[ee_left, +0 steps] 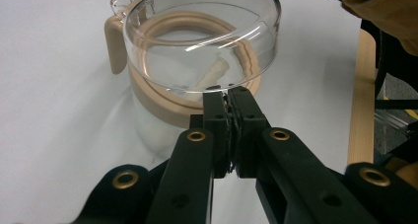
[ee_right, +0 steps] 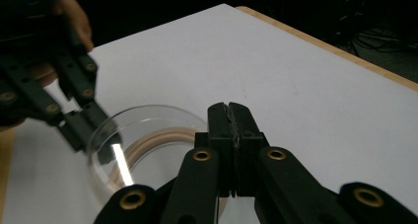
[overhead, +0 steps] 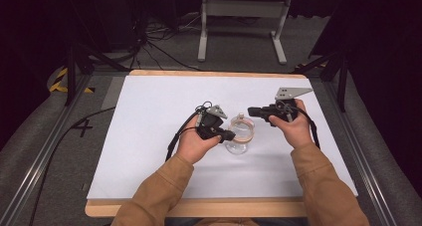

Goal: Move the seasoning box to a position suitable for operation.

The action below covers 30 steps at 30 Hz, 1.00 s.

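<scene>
A clear round jar (overhead: 239, 145) with a beige seal ring (ee_left: 167, 105) stands mid-table on the white sheet. Its clear domed lid (ee_left: 197, 36) is tilted above the ring, and a beige tab (ee_left: 114, 46) sticks out at the far side. My left gripper (ee_left: 226, 93) is shut on the lid's near rim; in the high view that gripper (overhead: 226, 135) sits just left of the jar. My right gripper (ee_right: 229, 110) is shut with nothing in it. It hovers right of and above the lid (ee_right: 148, 135), tip (overhead: 251, 110) pointing left.
The white sheet (overhead: 159, 136) covers a wooden tabletop whose edge (ee_left: 359, 95) runs close by on the person's side. Beyond the table a grey metal stand (overhead: 244, 17) and cables (overhead: 149, 42) lie on the floor. Dark rails (overhead: 45, 151) flank both sides.
</scene>
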Tool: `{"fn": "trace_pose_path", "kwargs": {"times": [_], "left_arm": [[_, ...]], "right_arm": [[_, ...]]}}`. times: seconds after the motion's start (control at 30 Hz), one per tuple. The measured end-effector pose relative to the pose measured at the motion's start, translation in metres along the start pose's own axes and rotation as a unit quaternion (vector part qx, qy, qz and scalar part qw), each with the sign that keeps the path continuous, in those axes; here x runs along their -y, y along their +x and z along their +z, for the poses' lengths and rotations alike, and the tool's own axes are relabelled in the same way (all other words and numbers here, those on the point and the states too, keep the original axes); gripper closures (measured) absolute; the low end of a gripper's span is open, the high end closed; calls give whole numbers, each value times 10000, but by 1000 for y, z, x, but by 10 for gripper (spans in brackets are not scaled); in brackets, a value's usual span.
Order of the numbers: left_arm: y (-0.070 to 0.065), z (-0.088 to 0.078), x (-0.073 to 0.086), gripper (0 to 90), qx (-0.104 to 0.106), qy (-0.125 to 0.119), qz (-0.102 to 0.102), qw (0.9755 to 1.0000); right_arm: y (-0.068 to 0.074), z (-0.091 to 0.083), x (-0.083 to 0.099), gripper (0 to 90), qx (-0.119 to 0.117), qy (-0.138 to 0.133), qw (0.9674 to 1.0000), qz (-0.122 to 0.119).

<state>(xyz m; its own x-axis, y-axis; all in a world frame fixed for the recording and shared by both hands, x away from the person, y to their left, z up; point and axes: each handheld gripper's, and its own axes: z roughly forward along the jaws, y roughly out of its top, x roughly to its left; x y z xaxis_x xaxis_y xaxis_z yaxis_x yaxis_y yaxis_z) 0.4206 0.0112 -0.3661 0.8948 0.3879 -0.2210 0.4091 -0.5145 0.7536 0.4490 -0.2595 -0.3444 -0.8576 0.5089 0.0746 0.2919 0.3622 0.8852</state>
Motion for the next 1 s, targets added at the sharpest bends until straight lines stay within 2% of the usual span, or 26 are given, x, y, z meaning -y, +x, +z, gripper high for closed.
{"fn": "trace_pose_path", "kwargs": {"times": [0.1,0.17,0.2,0.3,0.37,0.43,0.53,0.6,0.7,1.0], "left_arm": [[0,-1,-1,870,-22,-38,3,10000],[0,-1,-1,871,-35,-54,0,10000],[-1,-2,-2,871,-41,-67,-30,10000],[-1,-3,-3,872,-54,-142,-23,9999],[-2,-4,-3,872,-65,-173,-27,9998],[-2,-4,-4,873,-56,-171,-30,9998],[-3,-4,-4,870,-52,-208,-14,9998],[-3,-4,-4,866,-52,-203,-6,9998],[-2,-6,-3,864,-60,-209,-12,9998],[0,-19,4,856,-199,-271,-91,9994]], "right_arm": [[12,-17,7,900,-55,-59,10000,-11],[16,-22,10,900,-96,-33,9999,-30],[27,-26,17,900,-240,87,9996,-116],[39,-23,25,900,-383,346,9984,-251],[47,-17,30,900,-395,552,9971,-357],[51,-10,32,900,-436,579,9966,-385],[53,-4,31,900,-325,543,9972,-408],[53,-2,29,900,-270,378,9982,-379],[52,-3,25,900,-209,288,9987,-354],[46,-4,10,900,-177,183,9990,-380]]}}
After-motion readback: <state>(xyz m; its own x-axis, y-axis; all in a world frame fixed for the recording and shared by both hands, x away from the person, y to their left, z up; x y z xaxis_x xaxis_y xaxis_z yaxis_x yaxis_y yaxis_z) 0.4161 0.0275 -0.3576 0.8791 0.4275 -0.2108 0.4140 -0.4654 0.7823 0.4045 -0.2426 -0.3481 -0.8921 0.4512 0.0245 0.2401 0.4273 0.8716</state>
